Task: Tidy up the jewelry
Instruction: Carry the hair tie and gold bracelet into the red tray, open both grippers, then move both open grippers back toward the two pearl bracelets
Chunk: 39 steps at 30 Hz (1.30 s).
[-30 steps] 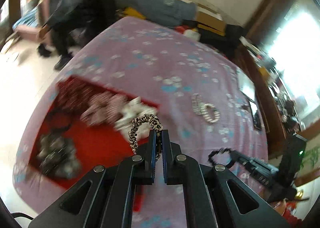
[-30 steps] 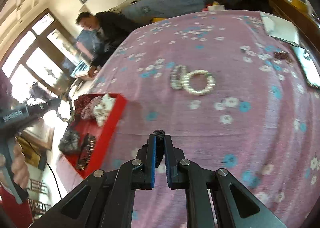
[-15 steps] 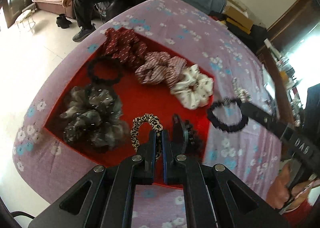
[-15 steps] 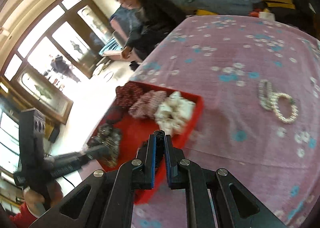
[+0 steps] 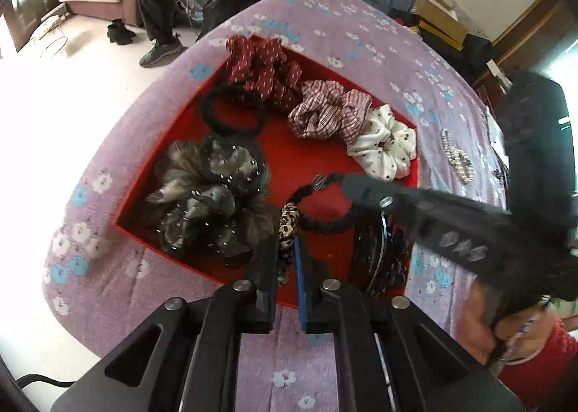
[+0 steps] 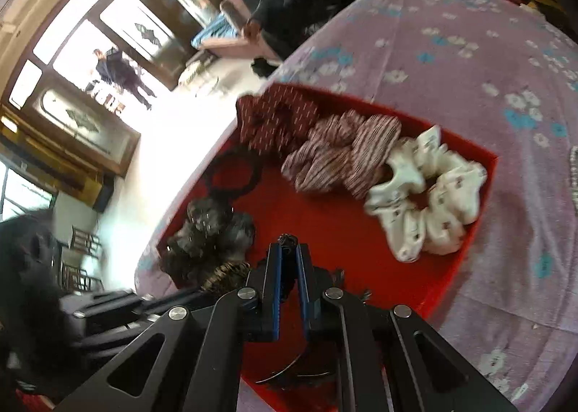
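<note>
A red tray (image 5: 310, 173) sits on the purple flowered cloth and holds several scrunchies. My left gripper (image 5: 286, 249) is shut on a leopard-print hair tie (image 5: 289, 222) just above the tray's near part. My right gripper (image 6: 288, 249) is shut on a black braided hair tie (image 5: 325, 224), which hangs over the tray right of the leopard one; its fingers (image 5: 365, 188) cross the left wrist view. In the right wrist view the tray (image 6: 484, 195) lies below, and the leopard tie (image 6: 224, 273) shows at lower left.
In the tray lie a dark red scrunchie (image 5: 263, 76), a striped pink one (image 5: 325, 112), a white one (image 5: 383, 148), a black tie (image 5: 231, 112), a grey fluffy one (image 5: 213, 198) and black clips (image 5: 375, 260). Pearl bracelets (image 5: 457, 159) lie on the cloth at right. A person sits beyond the table.
Both grippers have moved over the red tray and lower toward it, each still holding its hair tie. The right gripper has come in beside the left one.
</note>
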### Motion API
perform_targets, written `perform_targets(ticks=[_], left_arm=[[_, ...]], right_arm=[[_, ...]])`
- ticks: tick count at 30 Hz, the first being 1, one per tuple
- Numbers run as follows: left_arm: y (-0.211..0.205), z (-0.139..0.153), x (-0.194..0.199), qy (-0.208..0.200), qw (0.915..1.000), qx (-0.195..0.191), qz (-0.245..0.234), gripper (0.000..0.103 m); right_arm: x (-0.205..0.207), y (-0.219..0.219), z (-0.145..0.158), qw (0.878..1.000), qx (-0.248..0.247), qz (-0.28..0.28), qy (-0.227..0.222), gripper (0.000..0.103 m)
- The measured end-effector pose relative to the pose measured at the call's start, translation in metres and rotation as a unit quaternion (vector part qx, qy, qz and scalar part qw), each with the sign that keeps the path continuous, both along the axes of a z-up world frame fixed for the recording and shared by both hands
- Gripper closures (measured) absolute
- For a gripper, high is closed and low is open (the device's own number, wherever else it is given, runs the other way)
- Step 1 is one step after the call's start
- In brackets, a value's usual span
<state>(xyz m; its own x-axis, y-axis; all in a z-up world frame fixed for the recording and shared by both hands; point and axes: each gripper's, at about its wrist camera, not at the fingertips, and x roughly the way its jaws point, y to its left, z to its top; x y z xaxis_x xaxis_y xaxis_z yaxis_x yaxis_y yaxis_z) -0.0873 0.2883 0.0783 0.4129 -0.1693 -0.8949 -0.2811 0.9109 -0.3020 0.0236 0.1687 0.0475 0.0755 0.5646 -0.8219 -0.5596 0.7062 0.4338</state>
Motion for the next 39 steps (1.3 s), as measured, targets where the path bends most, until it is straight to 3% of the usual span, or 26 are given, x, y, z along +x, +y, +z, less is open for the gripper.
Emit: perform_targets(ticks=[3, 6, 13, 19, 39], left_arm=[[0.004, 0.014, -0.004, -0.011, 0.9999, 0.007, -0.008, 0.089], [0.009, 0.026, -0.007, -0.022, 0.9995, 0.02, -0.003, 0.076], [0.02, 0.051, -0.007, -0.05, 0.9964, 0.065, 0.021, 0.064], [0.013, 0.056, -0.005, -0.046, 0.9949, 0.083, 0.035, 0.064], [-0.083, 0.076, -0.017, -0.048, 0.9896, 0.135, 0.018, 0.062]], right_arm=[[-0.004, 0.004, -0.007, 1.0, -0.009, 0.008, 0.007, 0.093], [-0.007, 0.004, -0.011, 1.0, -0.012, 0.009, 0.016, 0.092], [-0.013, -0.001, -0.011, 1.0, -0.011, 0.001, 0.025, 0.09], [-0.018, -0.024, 0.015, 1.0, 0.019, -0.017, -0.012, 0.072], [-0.032, -0.154, 0.043, 0.993, 0.032, -0.1, -0.047, 0.071]])
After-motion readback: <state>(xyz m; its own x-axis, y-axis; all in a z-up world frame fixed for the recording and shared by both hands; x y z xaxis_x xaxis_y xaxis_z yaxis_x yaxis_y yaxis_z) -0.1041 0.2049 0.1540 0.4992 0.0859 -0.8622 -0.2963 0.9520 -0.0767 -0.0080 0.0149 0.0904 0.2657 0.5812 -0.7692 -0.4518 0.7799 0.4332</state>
